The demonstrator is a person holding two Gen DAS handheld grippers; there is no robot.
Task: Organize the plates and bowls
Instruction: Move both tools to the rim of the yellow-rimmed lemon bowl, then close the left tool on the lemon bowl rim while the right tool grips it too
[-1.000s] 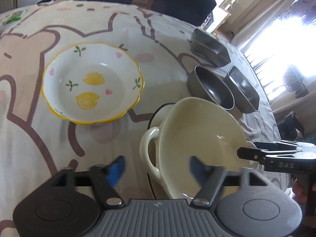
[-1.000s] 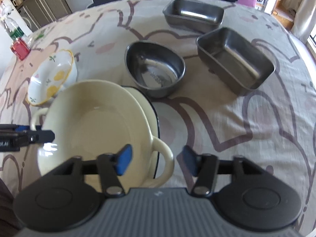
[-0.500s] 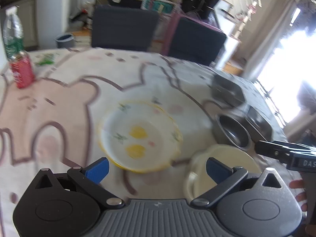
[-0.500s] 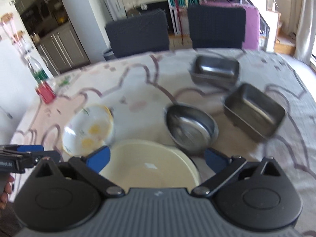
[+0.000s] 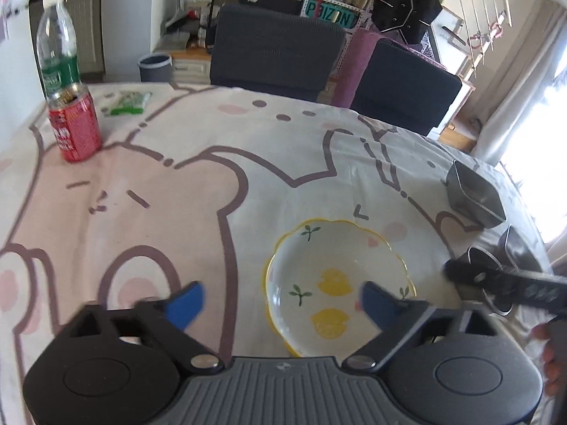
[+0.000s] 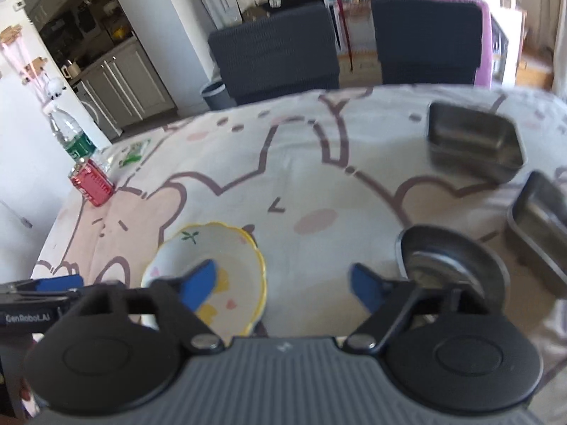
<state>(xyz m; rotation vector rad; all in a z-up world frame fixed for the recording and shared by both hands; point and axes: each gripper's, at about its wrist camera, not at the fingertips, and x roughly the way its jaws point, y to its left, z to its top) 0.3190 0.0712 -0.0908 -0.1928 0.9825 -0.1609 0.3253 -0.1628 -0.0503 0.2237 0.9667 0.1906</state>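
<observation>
Lemon-print bowl (image 5: 338, 285) sits low and right of centre in the left wrist view, on the cloth-covered tabletop (image 5: 219, 212). Looks ceramic: stiff, glazed, likely slick and chippable; moderate weight. The scalloped yellow rim is the best place to take hold, one pad inside, one outside.

Left claw (image 5: 280, 304): jaws wide but closing, nothing between them; the bowl lies beyond the tips. Right claw (image 6: 281, 285): likewise wide, closing, empty.

In the right wrist view, the round steel bowl (image 6: 450, 265) is at lower right and two steel pans at right: far pan (image 6: 475, 141), near pan (image 6: 542, 226). Thin metal, light, rigid, likely to slide on cloth.

Red can (image 5: 74, 125) and water bottle (image 5: 58, 55) stand upper left, well apart. Two chairs (image 5: 276, 55) are beyond the far edge. Nothing blocks the lemon bowl; the right claw's arm crosses low right in the left view.
</observation>
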